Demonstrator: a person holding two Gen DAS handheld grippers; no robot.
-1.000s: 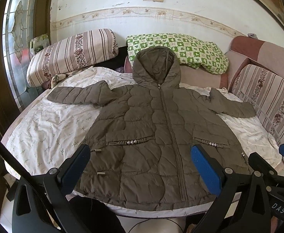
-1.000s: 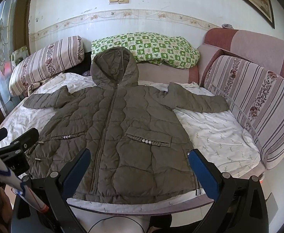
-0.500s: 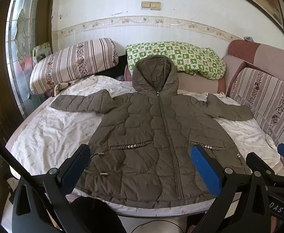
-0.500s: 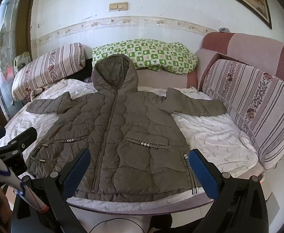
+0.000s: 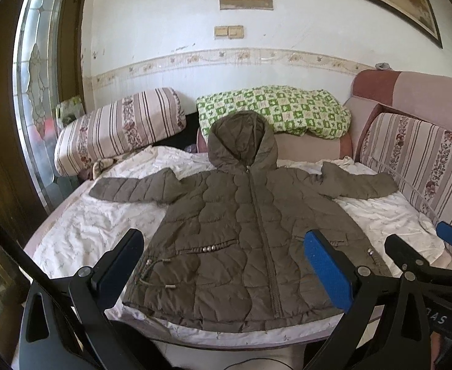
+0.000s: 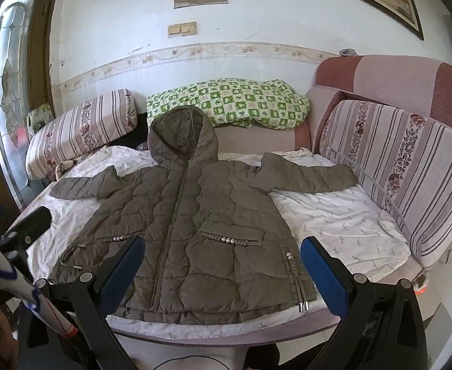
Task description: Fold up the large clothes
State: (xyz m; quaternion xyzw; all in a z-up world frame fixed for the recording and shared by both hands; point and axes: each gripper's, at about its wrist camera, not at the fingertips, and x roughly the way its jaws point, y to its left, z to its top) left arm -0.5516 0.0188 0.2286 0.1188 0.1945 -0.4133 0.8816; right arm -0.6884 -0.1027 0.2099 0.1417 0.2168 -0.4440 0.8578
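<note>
Olive-brown and quilted, one hooded jacket (image 5: 244, 234) lay flat and face up on the white sheet (image 5: 80, 231) of a daybed, zipped closed, its hem at the near edge and its hood (image 6: 182, 135) toward the far wall. Its two sleeves were spread out, one to the left and one to the right. Two beaded pocket trims crossed the lower front, one on each side of the zipper. At the far side sat two cushions: one striped bolster (image 5: 121, 126) on the left and one green checked pillow (image 5: 275, 111) behind the hood. One striped backrest (image 6: 404, 166) ran along the right. The left gripper (image 5: 226, 265) hovered short of the hem, its two blue-padded fingers spread wide with nothing between them. The right gripper (image 6: 222, 268) hung likewise near the hem, jaws wide apart and holding nothing.
</note>
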